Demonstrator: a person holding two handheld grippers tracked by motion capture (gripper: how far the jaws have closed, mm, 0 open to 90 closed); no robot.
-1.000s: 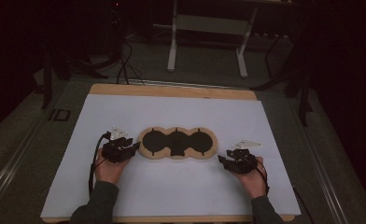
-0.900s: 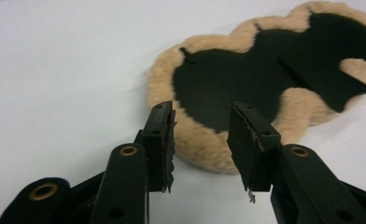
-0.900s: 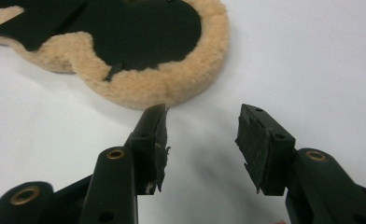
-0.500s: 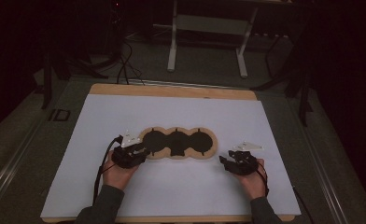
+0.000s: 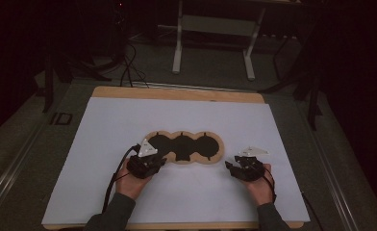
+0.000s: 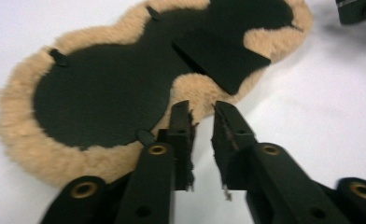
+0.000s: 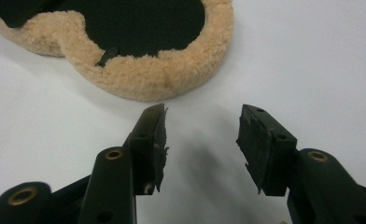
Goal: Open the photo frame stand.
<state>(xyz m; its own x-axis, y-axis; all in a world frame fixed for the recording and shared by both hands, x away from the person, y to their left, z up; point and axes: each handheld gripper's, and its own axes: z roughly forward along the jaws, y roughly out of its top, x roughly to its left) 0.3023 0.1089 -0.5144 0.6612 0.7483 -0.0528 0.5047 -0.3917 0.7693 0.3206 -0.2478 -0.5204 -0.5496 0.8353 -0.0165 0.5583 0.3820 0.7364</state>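
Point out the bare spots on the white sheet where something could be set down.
Widest free patch: the far half of the white sheet, between the wooden board edge and the fleece-rimmed pad. The sheet's left and right margins are bare too. Crowded: the near strip, where the left gripper meets the pad's rim and the right gripper sits beside it.
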